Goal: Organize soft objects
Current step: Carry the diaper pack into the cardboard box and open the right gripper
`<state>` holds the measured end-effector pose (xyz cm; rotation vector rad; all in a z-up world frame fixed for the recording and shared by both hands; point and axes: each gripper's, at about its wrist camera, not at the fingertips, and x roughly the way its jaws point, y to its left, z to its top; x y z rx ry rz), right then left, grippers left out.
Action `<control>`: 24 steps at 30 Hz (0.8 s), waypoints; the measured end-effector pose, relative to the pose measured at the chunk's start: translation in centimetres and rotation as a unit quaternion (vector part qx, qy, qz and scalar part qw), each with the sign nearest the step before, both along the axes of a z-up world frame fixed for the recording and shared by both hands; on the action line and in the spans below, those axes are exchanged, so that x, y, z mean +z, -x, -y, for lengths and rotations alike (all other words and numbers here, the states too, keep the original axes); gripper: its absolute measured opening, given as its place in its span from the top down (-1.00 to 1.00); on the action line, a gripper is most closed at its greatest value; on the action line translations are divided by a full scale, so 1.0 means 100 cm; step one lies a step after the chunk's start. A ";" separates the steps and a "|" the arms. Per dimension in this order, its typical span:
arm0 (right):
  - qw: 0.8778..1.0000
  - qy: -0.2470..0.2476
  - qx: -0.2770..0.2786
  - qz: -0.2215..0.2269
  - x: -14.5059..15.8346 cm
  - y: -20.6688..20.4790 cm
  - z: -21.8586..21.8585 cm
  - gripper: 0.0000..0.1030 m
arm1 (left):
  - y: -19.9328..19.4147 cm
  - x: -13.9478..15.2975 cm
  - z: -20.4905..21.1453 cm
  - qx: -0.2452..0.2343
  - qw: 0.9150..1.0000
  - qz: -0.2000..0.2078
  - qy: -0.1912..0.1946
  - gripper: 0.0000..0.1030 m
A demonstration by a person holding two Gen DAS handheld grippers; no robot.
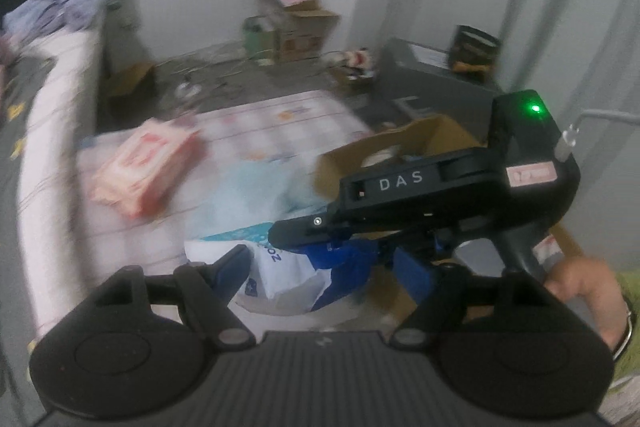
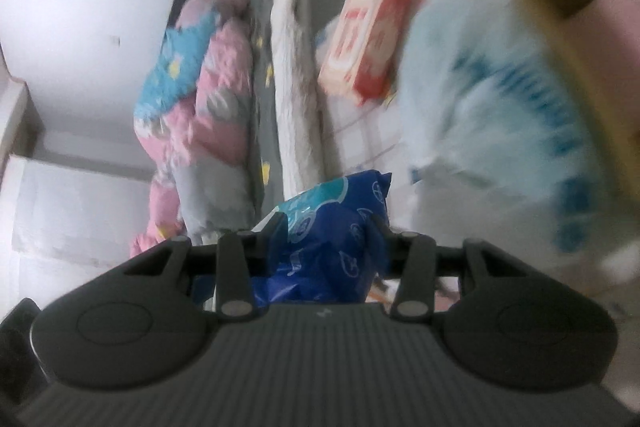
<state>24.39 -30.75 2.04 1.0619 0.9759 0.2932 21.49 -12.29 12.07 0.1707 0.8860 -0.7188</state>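
A soft blue and white plastic pack (image 1: 288,275) hangs lifted between both grippers. In the left wrist view my left gripper (image 1: 324,267) has it between its wide-set jaws, closed on its sides. My right gripper (image 1: 320,247) reaches in from the right, held by a hand (image 1: 580,291), and clamps the pack's blue end. Its own camera shows the right gripper (image 2: 324,227) shut on the blue printed pack (image 2: 332,247). On the patterned mat (image 1: 280,123) below lie a red and white pack (image 1: 148,167) and a pale blue pack (image 1: 256,187). Both frames are motion-blurred.
An open cardboard box (image 1: 420,143) stands just right of the mat. A bed's white mattress (image 1: 52,107) runs along the left, with a pink and blue quilt (image 2: 200,87) on it. Further cardboard boxes (image 1: 296,23) and a grey case (image 1: 432,79) stand by the far wall.
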 end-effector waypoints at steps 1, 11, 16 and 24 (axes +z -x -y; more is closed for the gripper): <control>1.000 0.001 -0.013 0.003 0.003 0.010 0.017 0.18 | 0.004 0.001 0.014 -0.012 1.000 0.002 0.001 -0.54; 0.993 0.034 -0.112 0.002 0.005 0.078 0.150 0.18 | 0.020 -0.023 0.138 -0.103 0.994 -0.020 0.009 -0.55; 0.992 0.061 -0.109 -0.014 -0.026 0.078 0.185 0.18 | 0.014 -0.072 0.166 -0.115 0.991 -0.069 -0.027 -0.55; 0.991 0.069 -0.065 -0.096 -0.102 0.063 0.201 0.23 | 0.014 -0.106 0.146 -0.111 0.987 -0.114 -0.031 -0.46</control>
